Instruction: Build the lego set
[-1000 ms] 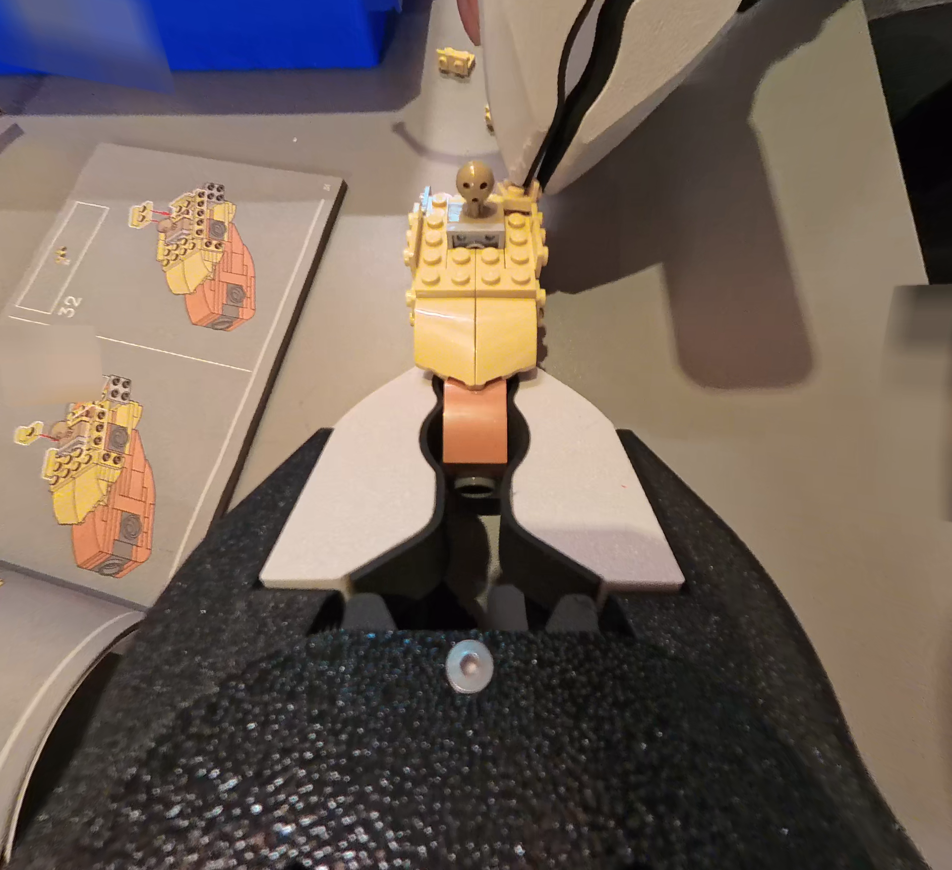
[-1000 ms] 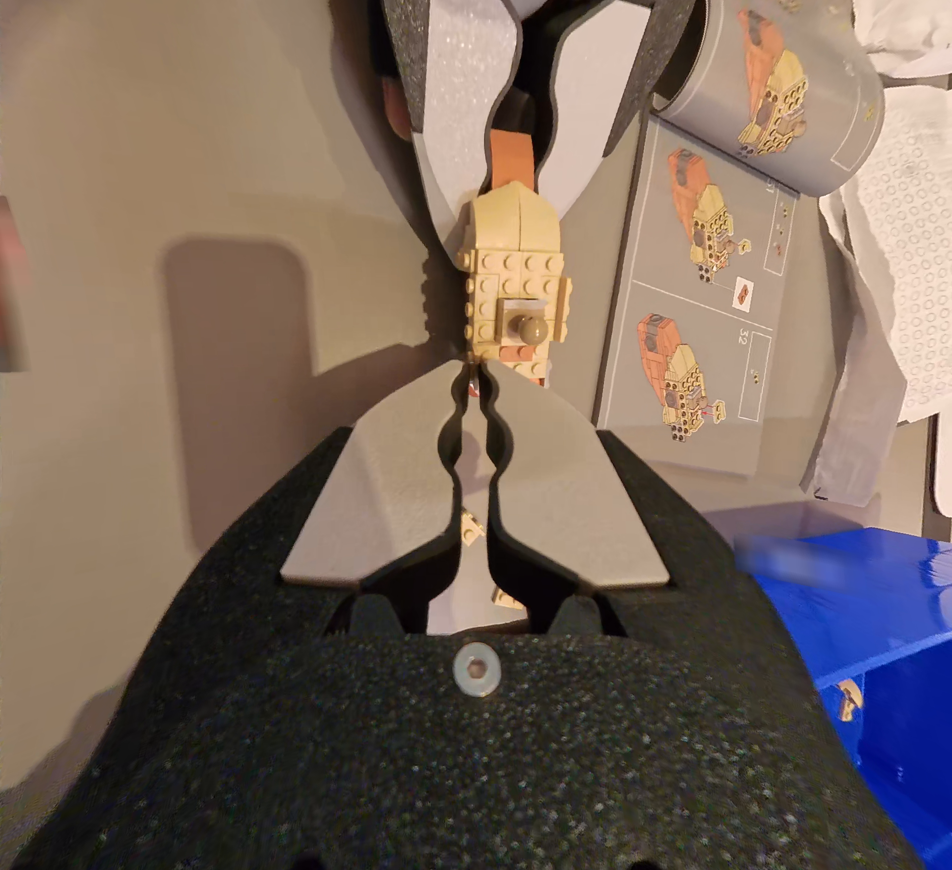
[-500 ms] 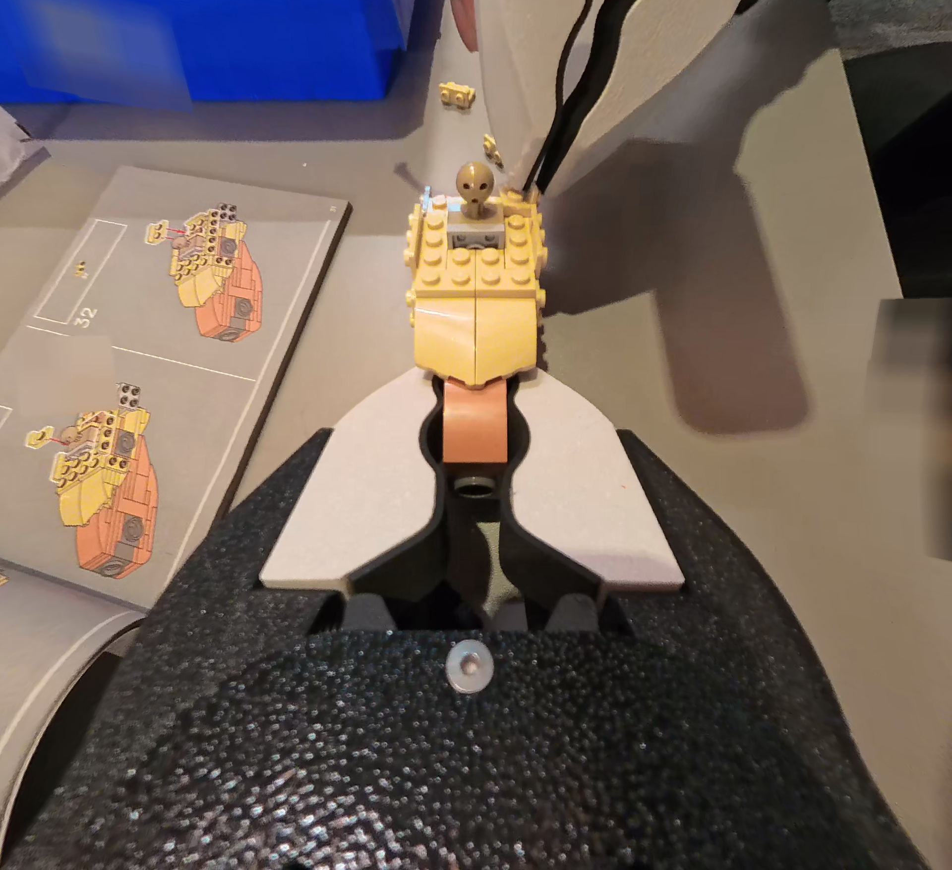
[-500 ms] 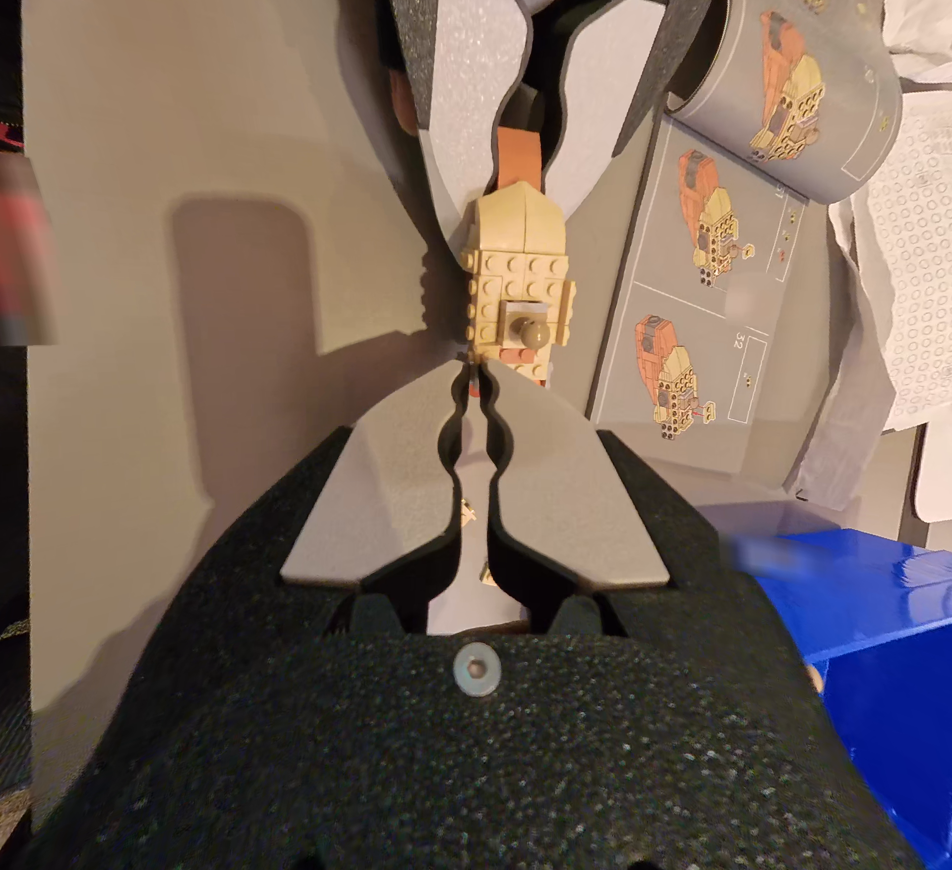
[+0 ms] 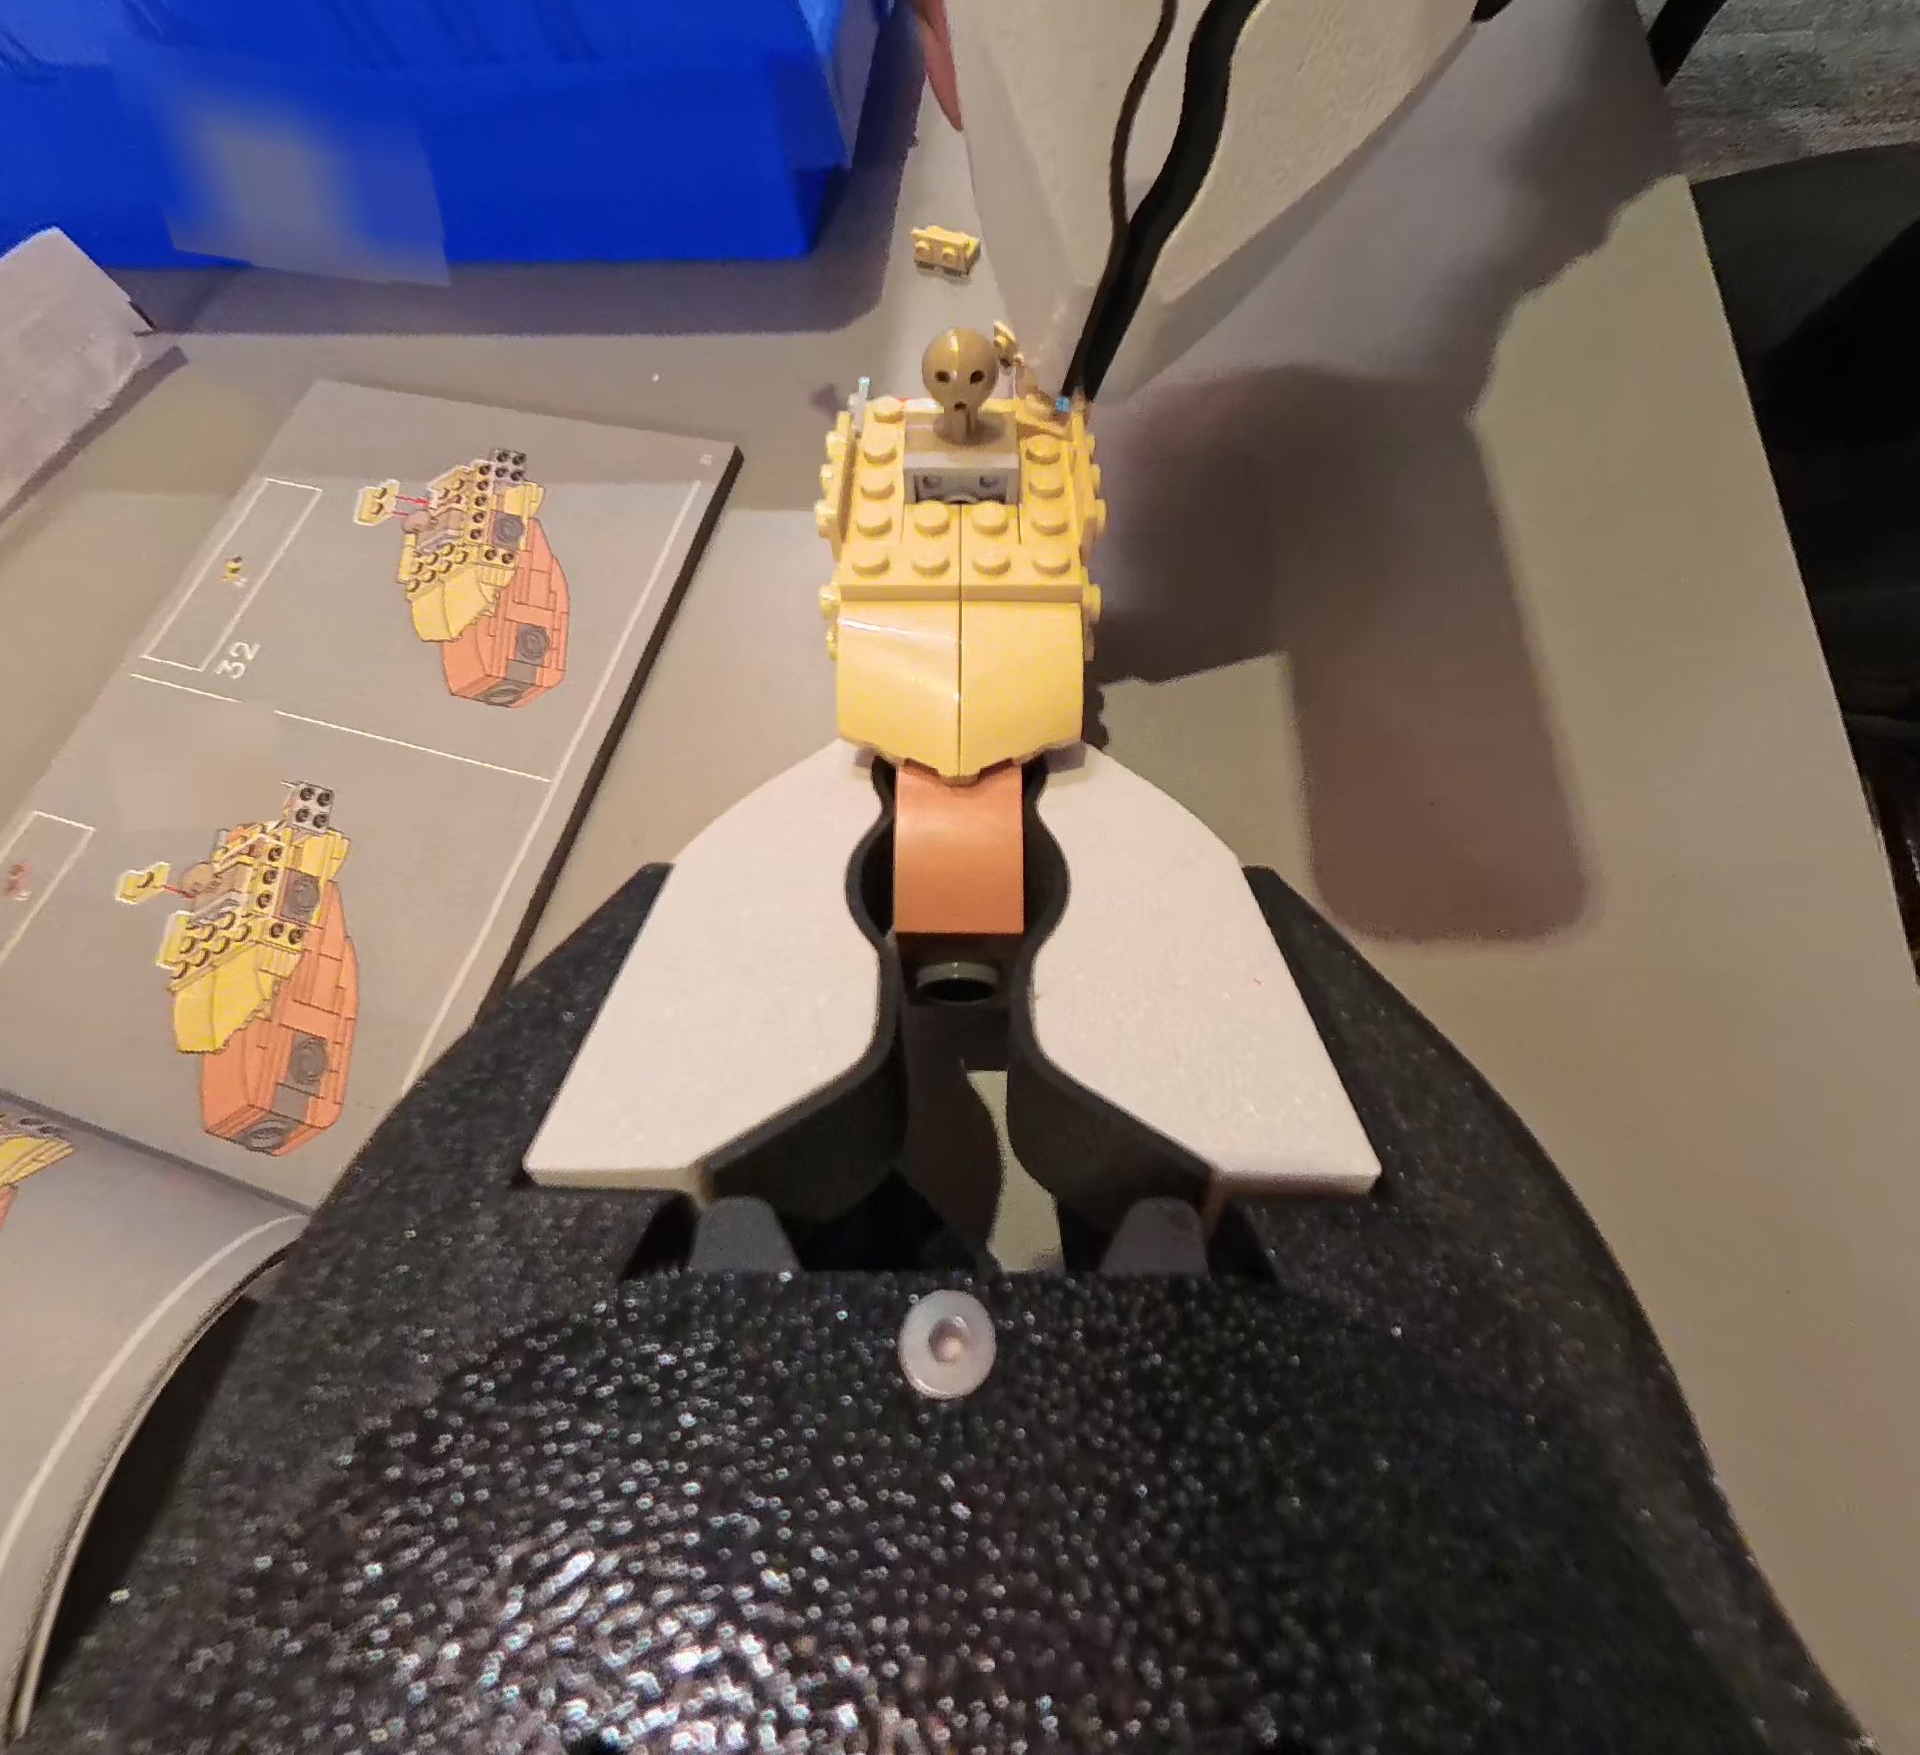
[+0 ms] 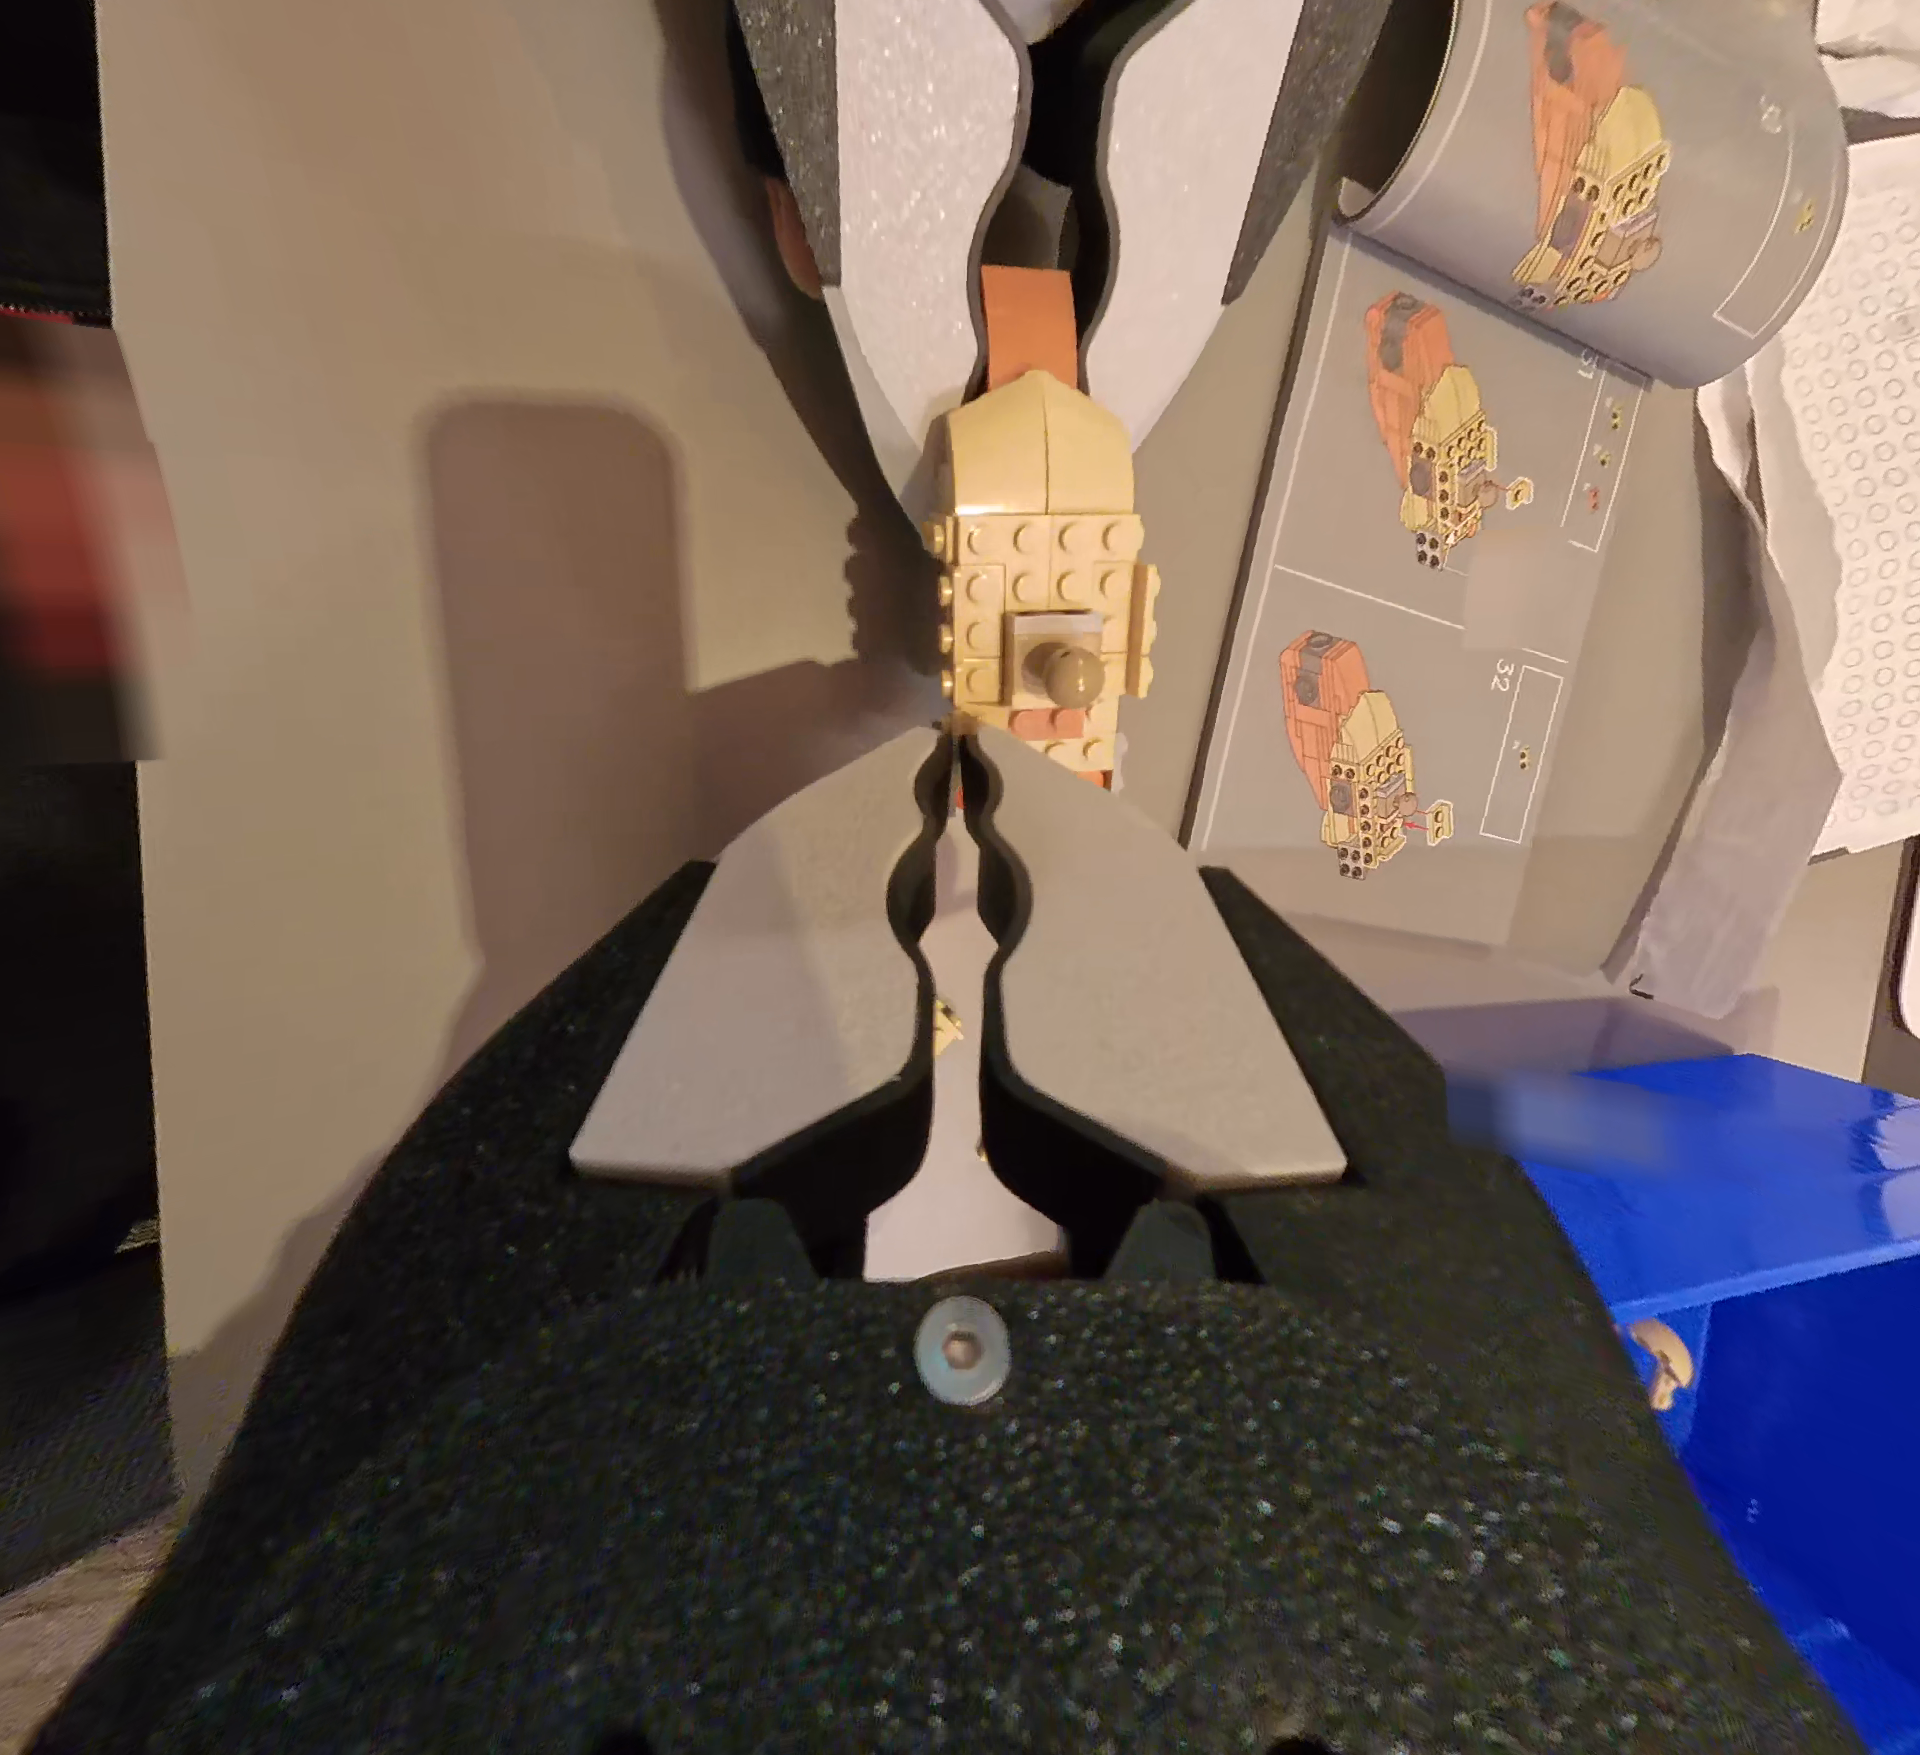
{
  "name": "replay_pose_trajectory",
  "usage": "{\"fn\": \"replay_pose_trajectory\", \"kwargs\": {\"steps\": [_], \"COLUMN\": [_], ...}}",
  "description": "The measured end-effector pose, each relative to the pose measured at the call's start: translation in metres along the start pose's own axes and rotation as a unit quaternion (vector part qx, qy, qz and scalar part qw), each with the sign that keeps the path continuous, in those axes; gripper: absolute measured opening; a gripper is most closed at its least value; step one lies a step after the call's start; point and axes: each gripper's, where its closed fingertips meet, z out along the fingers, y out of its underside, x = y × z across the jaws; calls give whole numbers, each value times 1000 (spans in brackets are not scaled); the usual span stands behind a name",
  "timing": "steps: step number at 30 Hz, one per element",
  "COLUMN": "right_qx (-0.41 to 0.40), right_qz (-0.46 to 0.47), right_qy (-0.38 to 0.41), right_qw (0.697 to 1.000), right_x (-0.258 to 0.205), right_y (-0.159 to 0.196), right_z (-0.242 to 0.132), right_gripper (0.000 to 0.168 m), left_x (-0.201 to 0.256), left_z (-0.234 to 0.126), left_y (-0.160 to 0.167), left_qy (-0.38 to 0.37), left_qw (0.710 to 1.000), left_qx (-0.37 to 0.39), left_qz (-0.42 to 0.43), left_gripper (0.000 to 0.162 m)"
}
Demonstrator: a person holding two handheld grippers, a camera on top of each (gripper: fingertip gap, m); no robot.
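Since a second earlier, little had moved: both grippers kept their places at opposite ends of the model, while in the left wrist view the open grey instruction booklet [image 5: 343, 718] and the blue plastic bin [image 5: 436, 43] had slid slightly to the right and the small loose tan plate [image 5: 943, 247] lay lower in the frame.

Nearest in the left wrist view, the left gripper [image 5: 961, 832] had its jaws closed on the reddish-brown curved rear of the tan and brown brick-built lego model [image 5: 961, 604], holding it above the grey counter [image 5: 1403, 1030]. A dark tan ball-headed piece [image 5: 956, 365] stood upright on a grey stud block near the model's far end. Beyond it the right gripper [image 5: 1081, 375] met that far end, its pale fingers [image 5: 1018, 74] rising out of frame. The booklet lay to the left on the counter, the bin behind it, and the loose plate sat just past the model.

In the right wrist view, the right gripper's [image 6: 958, 755] jaws were nearly together, their tips pinching something small at the model's [image 6: 1029, 562] near edge; what exactly could not be told. Crumpled white packaging [image 6: 1849, 500] lay beyond the booklet [image 6: 1455, 562].
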Motion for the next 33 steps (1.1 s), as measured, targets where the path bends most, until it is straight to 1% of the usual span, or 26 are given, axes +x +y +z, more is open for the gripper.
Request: {"fn": "replay_pose_trajectory", "kwargs": {"steps": [6, 12, 16, 27, 33], "right_qx": [-1, 38, 55, 20, 54], "right_qz": [12, 14, 12, -22, -8], "right_qy": [-16, -69, -84, -103, -131], "right_qw": [1000, 997, 995, 994, 990], "right_x": [-2, -6, -7, -11, -11], "right_y": [0, -3, -6, -3, -9], "right_z": [0, -6, -10, -7, -13], "right_gripper": [2, 2, 2, 1, 1], "left_x": [1, 4, 5, 4, 6], "left_z": [0, -2, -4, -3, -7], "left_y": [-1, -5, -9, -8, -13], "left_qy": [-2, 7, 12, 1, 14], "left_qw": [1000, 1000, 999, 999, 998], "left_qx": [3, 19, 33, 28, 54], "left_qz": [9, 21, 22, 46, 41], "left_gripper": [18, 18, 18, 18, 18]}}
